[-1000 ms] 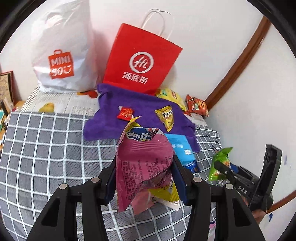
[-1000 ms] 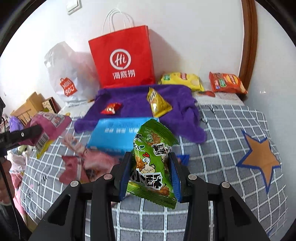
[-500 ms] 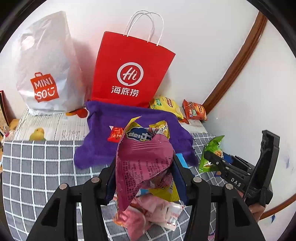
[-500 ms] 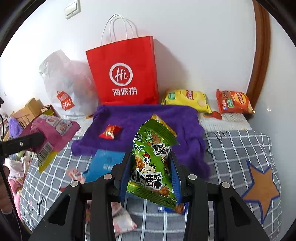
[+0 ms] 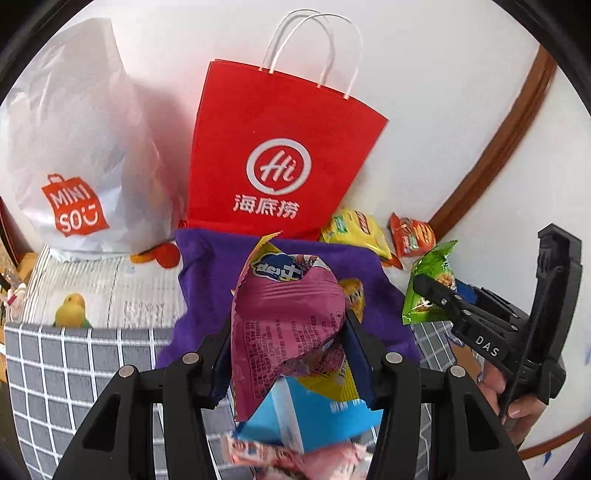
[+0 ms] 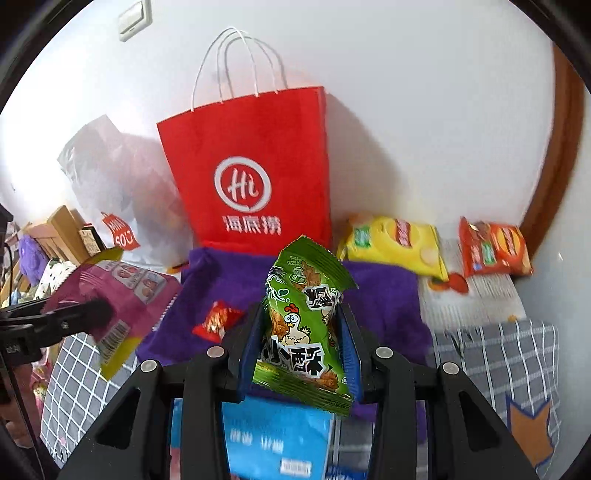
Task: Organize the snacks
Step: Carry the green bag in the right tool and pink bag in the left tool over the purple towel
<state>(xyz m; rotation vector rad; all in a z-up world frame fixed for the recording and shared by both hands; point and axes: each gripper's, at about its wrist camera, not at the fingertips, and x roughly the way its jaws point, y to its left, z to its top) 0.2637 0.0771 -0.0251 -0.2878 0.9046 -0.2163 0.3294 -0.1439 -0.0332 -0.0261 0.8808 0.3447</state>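
The tall red paper carrier bag [image 6: 255, 177] stands against the wall; brushing it could topple it. The left gripper [image 5: 286, 354] pinches a crinkled pink foil snack packet [image 5: 284, 325], the right gripper [image 6: 301, 347] a slick green chicken-print pouch [image 6: 303, 328], both raised above the purple fleece cloth [image 6: 384, 295]; either may slip.

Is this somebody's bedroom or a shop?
Most likely a bedroom at home. Snacks lie on a grey checked bedspread against a white wall with a light switch. A red paper shopping bag and a white Miniso bag stand behind, like brought-home shopping.
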